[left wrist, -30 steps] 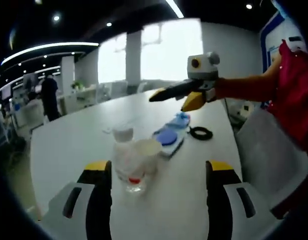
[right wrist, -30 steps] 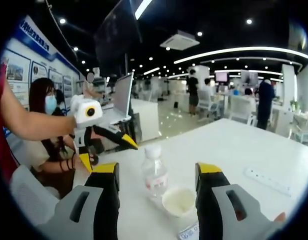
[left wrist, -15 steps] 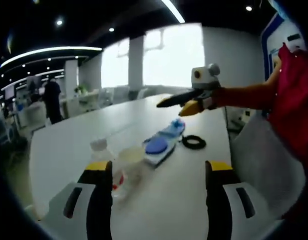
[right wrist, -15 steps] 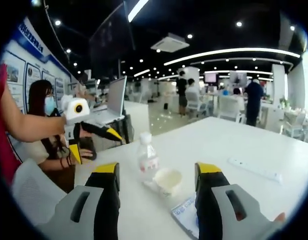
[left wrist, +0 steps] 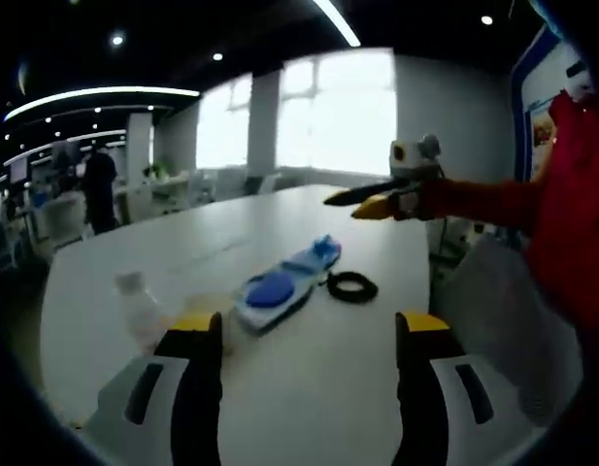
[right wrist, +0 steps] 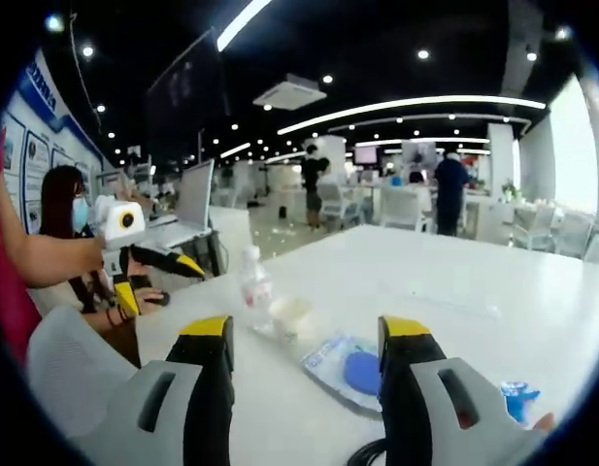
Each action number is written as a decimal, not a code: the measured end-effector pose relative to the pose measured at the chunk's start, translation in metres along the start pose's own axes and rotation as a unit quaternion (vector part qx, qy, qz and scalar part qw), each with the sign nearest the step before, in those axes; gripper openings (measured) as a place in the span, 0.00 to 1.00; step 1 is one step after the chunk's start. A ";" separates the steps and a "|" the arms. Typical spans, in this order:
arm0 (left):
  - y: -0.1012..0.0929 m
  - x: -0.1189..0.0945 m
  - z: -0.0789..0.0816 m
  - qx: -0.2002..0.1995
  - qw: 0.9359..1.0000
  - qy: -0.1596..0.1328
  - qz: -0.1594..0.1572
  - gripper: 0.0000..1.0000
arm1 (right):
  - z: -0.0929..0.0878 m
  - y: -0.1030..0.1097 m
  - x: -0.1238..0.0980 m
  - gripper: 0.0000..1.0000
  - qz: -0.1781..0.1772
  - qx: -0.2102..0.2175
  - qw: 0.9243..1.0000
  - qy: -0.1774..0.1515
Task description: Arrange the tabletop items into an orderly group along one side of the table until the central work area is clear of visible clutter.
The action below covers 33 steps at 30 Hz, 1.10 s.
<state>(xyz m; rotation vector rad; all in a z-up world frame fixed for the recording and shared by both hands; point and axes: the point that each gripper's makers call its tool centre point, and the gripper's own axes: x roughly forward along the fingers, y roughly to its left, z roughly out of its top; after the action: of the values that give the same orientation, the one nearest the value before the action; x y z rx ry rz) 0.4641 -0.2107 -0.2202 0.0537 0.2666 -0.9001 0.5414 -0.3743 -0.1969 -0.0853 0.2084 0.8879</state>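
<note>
Tabletop items sit loosely grouped toward one edge of the white table [left wrist: 309, 388], and we hold both grippers above them with nothing between the jaws.

Largest is the table itself, a long white surface running away from us in both views. On it, in the left gripper view, we see a flat pale blue package [left wrist: 280, 286] with a darker blue round patch on top; in the right gripper view it lies between our jaws [right wrist: 348, 367]. Just beside its far end lies a coiled black cable [left wrist: 352, 286], apart from the package; we cannot tell whether the dark loop at the bottom of the right gripper view is the same cable.

A clear plastic bottle [right wrist: 255, 289] with a white cap stands upright near the table edge, and a small white cup [right wrist: 289, 313] stands just beside it. In the left gripper view the bottle [left wrist: 139, 309] shows to the left of our left jaw, blurred.

Our left gripper [left wrist: 301, 340] has its jaws spread wide, empty, over bare table near the package. Our right gripper [right wrist: 304, 340] is likewise spread and empty. Each also appears in the other's view, held up in the air: the right gripper [left wrist: 362, 199] with jaws slightly parted, the left gripper [right wrist: 153, 277] with jaws parted.
</note>
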 end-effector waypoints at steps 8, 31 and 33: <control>-0.028 0.008 0.008 0.013 1.000 0.002 0.008 0.69 | -0.011 -0.017 -0.043 0.59 -0.057 0.006 0.998 0.004; -0.069 -0.009 -0.005 -0.028 0.999 -0.022 0.024 0.66 | -0.056 -0.003 -0.098 0.58 -0.115 0.032 0.993 0.025; -0.070 -0.009 -0.007 -0.034 0.999 -0.026 0.020 0.66 | -0.056 -0.006 -0.098 0.59 -0.117 0.038 0.992 0.026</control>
<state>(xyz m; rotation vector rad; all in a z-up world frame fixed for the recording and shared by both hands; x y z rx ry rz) 0.4029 -0.2459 -0.2200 -0.0263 0.2466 -0.8504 0.4779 -0.4617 -0.2299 -0.0615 0.2749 0.6438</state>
